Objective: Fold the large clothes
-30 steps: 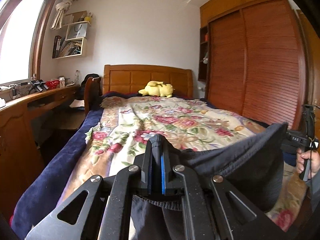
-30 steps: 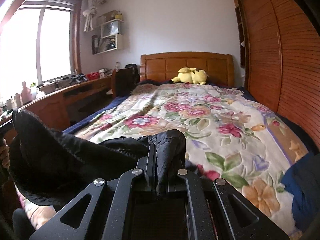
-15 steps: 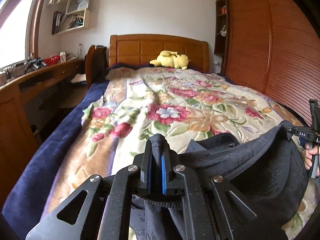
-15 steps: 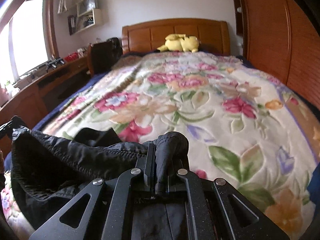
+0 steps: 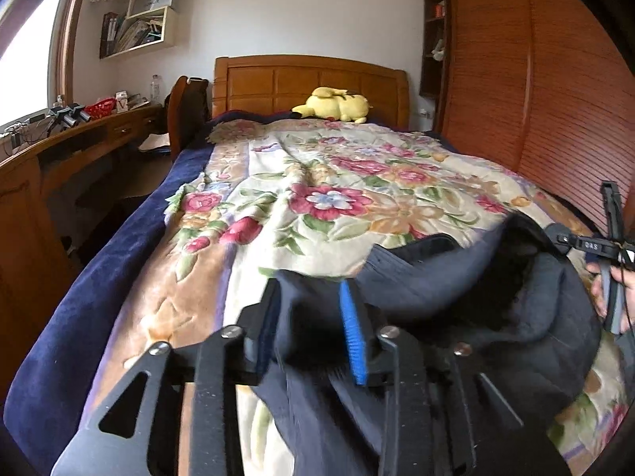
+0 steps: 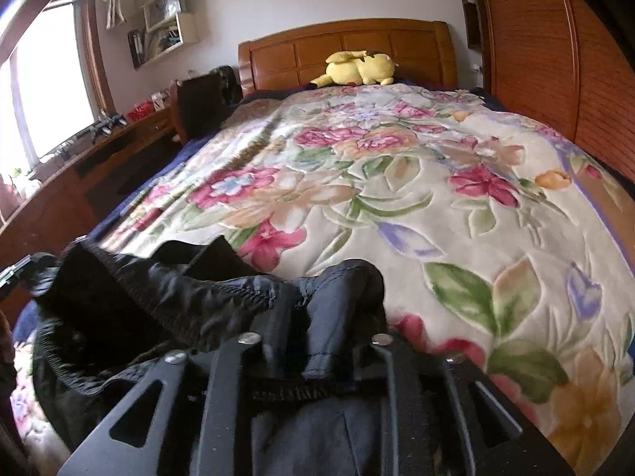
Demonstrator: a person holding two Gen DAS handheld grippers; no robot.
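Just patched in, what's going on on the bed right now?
A person holds a gripper in each hand over the floral blanket, working on a dark garment at the foot of the bed. The left gripper has its jaws apart with fabric lying between them. The right gripper also has cloth bunched between its jaws. The garment looks rumpled, not yet folded. A yellow plush toy sits by the headboard.

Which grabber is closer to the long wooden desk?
Left. The left gripper is at the end of the dark garment toward the long wooden desk; the right gripper is at its far end.
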